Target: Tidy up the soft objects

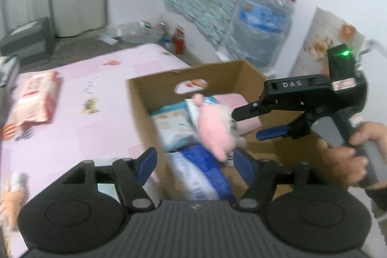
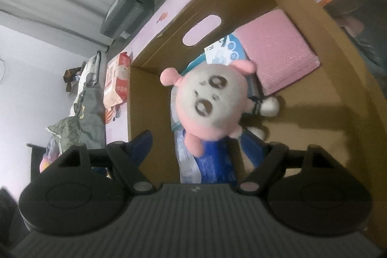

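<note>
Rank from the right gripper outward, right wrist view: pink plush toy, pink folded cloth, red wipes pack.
1. pink plush toy, in the cardboard box, just ahead of the right gripper.
2. pink folded cloth, box's far right corner.
3. red wipes pack, outside, left.

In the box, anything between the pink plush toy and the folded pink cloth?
Yes. In the right wrist view a blue-and-white pack lies between the plush toy and the pink cloth, partly under the toy, inside the cardboard box.

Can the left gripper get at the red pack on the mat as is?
Probably yes. The red pack lies alone on the pink mat, outside the box; the left gripper is open and empty.
</note>
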Demonstrator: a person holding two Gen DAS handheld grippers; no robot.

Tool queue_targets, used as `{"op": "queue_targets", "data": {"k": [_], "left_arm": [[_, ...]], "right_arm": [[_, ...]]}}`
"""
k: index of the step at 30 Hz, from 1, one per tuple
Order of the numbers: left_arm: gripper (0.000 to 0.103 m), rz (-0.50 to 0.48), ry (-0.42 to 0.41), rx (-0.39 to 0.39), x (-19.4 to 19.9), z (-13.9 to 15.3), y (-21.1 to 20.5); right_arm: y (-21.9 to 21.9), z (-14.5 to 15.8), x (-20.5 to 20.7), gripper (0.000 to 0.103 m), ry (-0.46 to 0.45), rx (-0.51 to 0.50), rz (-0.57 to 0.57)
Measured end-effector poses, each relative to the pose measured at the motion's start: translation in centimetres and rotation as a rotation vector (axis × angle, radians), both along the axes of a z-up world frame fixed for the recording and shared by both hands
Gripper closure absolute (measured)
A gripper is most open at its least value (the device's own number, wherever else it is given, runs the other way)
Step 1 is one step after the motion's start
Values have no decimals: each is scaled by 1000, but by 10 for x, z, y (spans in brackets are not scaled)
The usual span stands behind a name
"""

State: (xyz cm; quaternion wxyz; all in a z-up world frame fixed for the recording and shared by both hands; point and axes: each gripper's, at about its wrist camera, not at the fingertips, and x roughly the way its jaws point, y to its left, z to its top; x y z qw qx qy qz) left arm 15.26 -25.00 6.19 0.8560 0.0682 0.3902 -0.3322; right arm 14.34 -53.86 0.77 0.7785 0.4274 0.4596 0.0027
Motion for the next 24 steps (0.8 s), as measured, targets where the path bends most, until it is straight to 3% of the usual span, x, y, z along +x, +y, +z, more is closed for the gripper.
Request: {"op": "queue_targets", "data": {"k": [3,8,14,18,24], "left_arm": [[30,61,-19,-26,-6,0,28],[30,170,-43,-23,-12,-9,69],[30,279,21,-73,-18,-21,122],[30,313,40,-80,-25,-26,145],[30,324,52,-124,-33,-31,166]], "right_arm": [[2,-9,18,13,11,-50,-26],[5,-33,48,12,47,-104,-58],[18,-58,65,11,35,-106,-87],[23,-50,61,18,42,-151,-109],[29,-13,29,18,16,-186,-84]]}}
